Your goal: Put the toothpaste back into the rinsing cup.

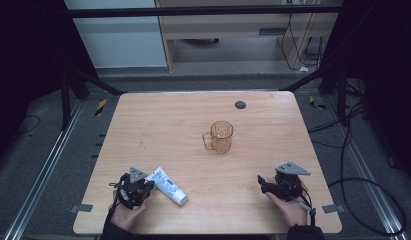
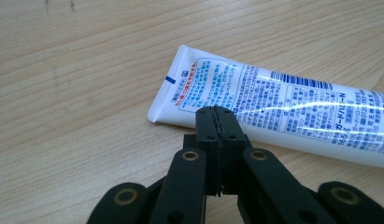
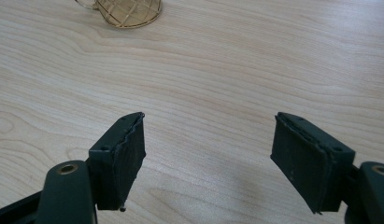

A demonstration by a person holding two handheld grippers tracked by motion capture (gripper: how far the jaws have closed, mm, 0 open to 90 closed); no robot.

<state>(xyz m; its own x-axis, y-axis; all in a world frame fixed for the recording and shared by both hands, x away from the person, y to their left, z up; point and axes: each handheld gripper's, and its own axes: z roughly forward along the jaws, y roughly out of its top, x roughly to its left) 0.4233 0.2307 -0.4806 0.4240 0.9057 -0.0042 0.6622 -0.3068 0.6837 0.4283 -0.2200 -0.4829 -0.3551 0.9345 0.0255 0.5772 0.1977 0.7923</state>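
Note:
A white toothpaste tube (image 1: 168, 186) with blue print lies flat near the table's front left, its crimped end toward my left gripper (image 1: 144, 189). In the left gripper view the two black jaws are pressed together with nothing between them, and the left gripper (image 2: 219, 112) has its tips just over the near edge of the tube (image 2: 283, 107). An amber see-through mug (image 1: 221, 136) stands upright mid-table. My right gripper (image 1: 263, 183) rests at the front right, held in a hand. Its own view shows the right gripper (image 3: 208, 135) open over bare wood, with the mug (image 3: 129, 11) far ahead.
The wooden table (image 1: 158, 125) has a dark round cap (image 1: 240, 104) near its far edge. Black frame legs and cables (image 1: 363, 185) lie on the floor around it. Bare wood stretches between the mug and both grippers.

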